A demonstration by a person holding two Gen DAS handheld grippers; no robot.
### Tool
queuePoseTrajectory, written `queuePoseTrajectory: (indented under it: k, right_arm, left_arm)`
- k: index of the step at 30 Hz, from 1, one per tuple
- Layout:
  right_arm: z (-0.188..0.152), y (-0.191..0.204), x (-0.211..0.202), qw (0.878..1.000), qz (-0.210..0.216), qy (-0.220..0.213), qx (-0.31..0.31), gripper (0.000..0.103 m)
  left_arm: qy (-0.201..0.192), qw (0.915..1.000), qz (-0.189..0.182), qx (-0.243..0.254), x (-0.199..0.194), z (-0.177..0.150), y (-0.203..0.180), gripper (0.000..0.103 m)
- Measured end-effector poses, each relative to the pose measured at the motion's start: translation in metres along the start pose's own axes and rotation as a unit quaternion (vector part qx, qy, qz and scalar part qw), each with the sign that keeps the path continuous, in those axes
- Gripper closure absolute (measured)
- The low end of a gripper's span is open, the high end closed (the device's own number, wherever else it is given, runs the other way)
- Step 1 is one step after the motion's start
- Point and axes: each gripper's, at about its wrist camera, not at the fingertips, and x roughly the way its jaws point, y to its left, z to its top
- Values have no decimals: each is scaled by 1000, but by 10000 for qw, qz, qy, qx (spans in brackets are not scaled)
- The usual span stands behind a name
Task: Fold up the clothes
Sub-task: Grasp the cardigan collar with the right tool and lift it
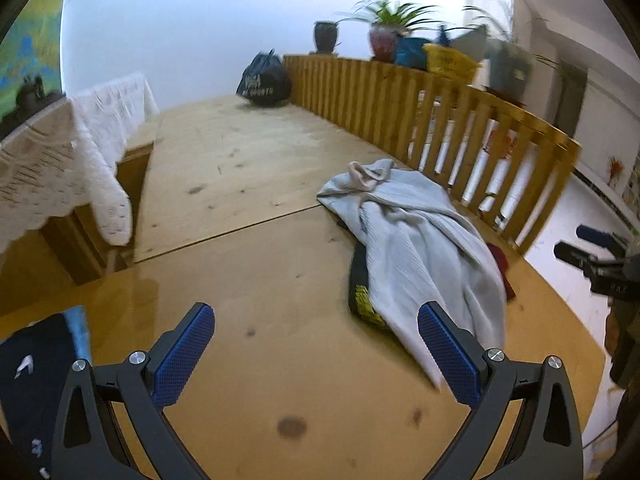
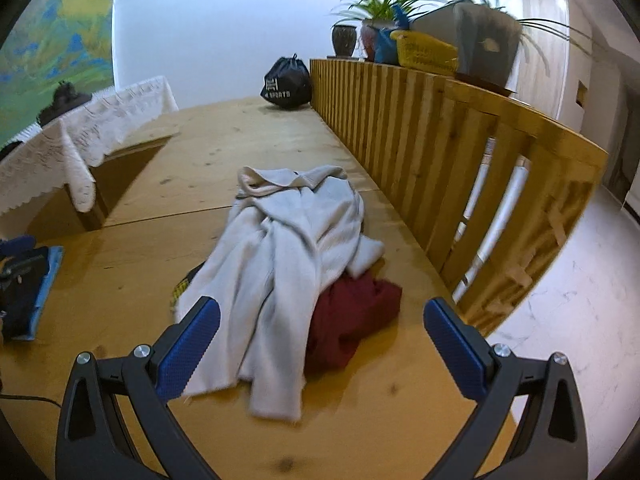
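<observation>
A crumpled pale grey garment (image 2: 288, 256) lies on top of a small pile on the wooden table (image 2: 392, 412). Under it is a dark red garment (image 2: 352, 312) and a dark item with yellow print (image 1: 362, 300). The grey garment also shows in the left wrist view (image 1: 416, 240). My right gripper (image 2: 320, 328) is open and empty, just short of the pile's near edge. My left gripper (image 1: 314, 336) is open and empty, to the left of the pile over bare table. The right gripper shows at the right edge of the left wrist view (image 1: 592, 256).
Dark and light blue folded clothes (image 1: 36, 364) lie at the near left; they also show in the right wrist view (image 2: 28, 292). A wooden slatted railing (image 2: 460, 144) borders the table's right side, with potted plants (image 2: 376, 28) and a yellow basket (image 2: 424, 54) on top. A black drawstring bag (image 2: 286, 84) sits at the far end. A lace-covered table (image 1: 60, 160) stands left.
</observation>
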Motion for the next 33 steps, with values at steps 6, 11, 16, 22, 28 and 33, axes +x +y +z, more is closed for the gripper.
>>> queuePoseTrajectory:
  k: [6,11,16,22,28,33]
  right_arm:
    - [49,33,83,9986,207,456,-195,16]
    - [85,70,150,9975,174,677,-125,16]
    - [115,102,213,9954,204,933,-57,40]
    - [128,115,274,9896,151,1419,205,47]
    - [136,121,295,9855,317,1609,436,47]
    - [135,131,312,9847,-115,1737,96,86]
  left_arm:
    - [220,9996,185,-49,71,36,4,1]
    - [409,9982,409,136,109,41,9,1]
    - [555,9974,379,242,118,34,27,1]
    - [529,9964,548,379,117,32,52,1]
    - [563,9960,598,361,124,28,70,1]
    - [645,9954,583,395,129,23,71,1]
